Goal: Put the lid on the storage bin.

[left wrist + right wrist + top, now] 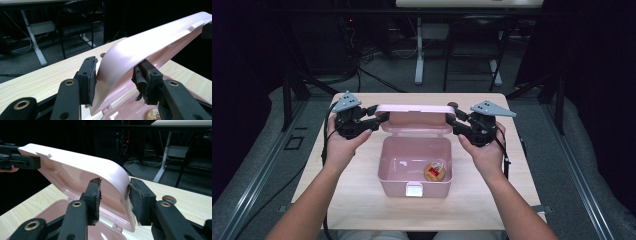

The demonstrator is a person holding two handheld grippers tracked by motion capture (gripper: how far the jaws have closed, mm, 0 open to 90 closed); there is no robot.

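A pink plastic box (384, 165) stands open in the middle of the table, its lid (414, 116) tipped up at the back. Inside, at the front right, lies a round orange item with a red label (435, 171). My left gripper (382, 119) straddles the lid's left corner (130, 52); its jaws stand apart, with hardly any gap to the pads (92, 80). My right gripper (451, 120) straddles the right corner (112, 175), open, with a clear gap between the lid and one of the pads (96, 200).
The box has a white latch (414, 189) on its front wall. The light wooden table (352, 200) has a round grommet (169, 199) behind the lid. Beyond the far edge are desk legs, a chair and cables on a dark floor.
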